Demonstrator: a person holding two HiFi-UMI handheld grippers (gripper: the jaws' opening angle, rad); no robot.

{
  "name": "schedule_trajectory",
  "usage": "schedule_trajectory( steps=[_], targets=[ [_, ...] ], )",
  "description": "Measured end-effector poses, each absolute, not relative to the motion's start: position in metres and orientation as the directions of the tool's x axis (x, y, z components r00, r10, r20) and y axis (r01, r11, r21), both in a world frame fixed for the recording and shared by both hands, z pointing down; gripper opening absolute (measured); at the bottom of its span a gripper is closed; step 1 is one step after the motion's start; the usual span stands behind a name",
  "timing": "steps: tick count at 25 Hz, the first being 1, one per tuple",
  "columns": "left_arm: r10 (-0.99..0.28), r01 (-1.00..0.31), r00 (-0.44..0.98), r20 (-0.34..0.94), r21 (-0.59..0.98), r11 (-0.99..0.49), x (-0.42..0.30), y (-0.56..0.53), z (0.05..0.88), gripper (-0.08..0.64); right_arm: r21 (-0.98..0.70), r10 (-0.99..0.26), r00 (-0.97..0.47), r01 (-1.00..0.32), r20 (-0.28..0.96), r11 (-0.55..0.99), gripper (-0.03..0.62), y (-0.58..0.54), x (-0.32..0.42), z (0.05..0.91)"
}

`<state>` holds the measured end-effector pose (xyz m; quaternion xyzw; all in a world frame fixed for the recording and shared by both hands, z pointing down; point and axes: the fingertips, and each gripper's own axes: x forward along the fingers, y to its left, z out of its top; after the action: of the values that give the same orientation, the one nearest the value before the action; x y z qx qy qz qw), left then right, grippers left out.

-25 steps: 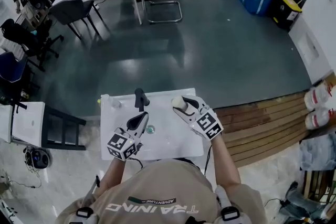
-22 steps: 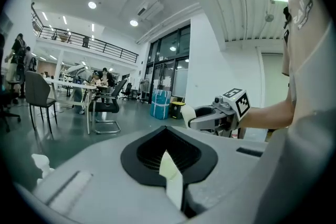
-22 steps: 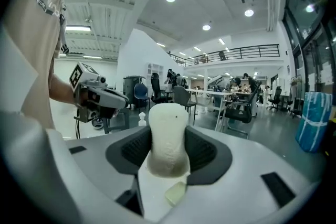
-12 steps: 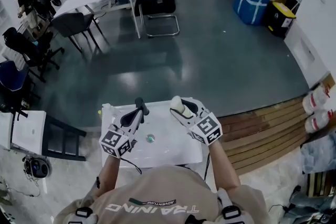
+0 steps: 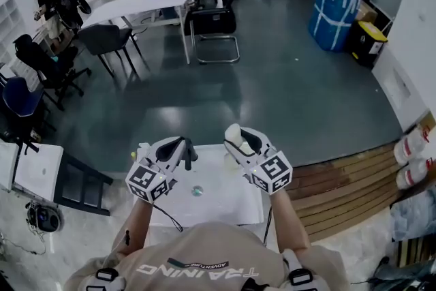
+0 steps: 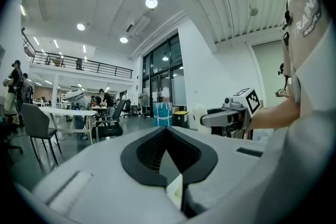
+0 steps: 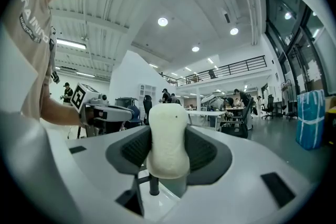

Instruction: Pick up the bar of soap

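The bar of soap (image 5: 233, 135) is cream and rounded, and my right gripper (image 5: 236, 140) is shut on it, holding it up over the right half of the white sink (image 5: 225, 204). In the right gripper view the soap (image 7: 168, 139) stands upright between the dark pads. My left gripper (image 5: 181, 145) hovers over the sink's left half, level with the right one. In the left gripper view its jaws (image 6: 167, 157) are shut with nothing between them. That view also shows the soap (image 6: 198, 115) off to the right.
A black faucet (image 5: 190, 152) rises at the sink's back, and a drain (image 5: 197, 191) sits mid-basin. Wooden decking (image 5: 340, 180) lies to the right and a dark frame (image 5: 75, 180) to the left. Tables, chairs and people are far off across the grey floor.
Both grippers have lifted higher above the sink. The left one rose from near the drain to beside the faucet. The soap stays held in the right gripper.
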<state>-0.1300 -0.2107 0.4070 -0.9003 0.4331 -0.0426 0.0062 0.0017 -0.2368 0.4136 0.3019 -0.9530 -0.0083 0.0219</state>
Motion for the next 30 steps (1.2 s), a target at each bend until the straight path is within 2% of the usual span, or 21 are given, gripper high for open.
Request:
schedule_trajectory(
  steps=[20, 30],
  targets=[
    [-0.792, -0.793, 0.609, -0.053, -0.062, -0.606, -0.146, -0.234, 0.332, -0.003, 0.011, -0.589, -0.802, -0.592, -0.098, 0.806, 0.192, -0.249, -0.003, 0.334],
    [-0.795, -0.796, 0.605, -0.053, -0.088, -0.599, -0.14, -0.232, 0.342, -0.005, 0.032, -0.57, -0.812, -0.578, -0.127, 0.816, 0.192, -0.246, -0.007, 0.329]
  ],
)
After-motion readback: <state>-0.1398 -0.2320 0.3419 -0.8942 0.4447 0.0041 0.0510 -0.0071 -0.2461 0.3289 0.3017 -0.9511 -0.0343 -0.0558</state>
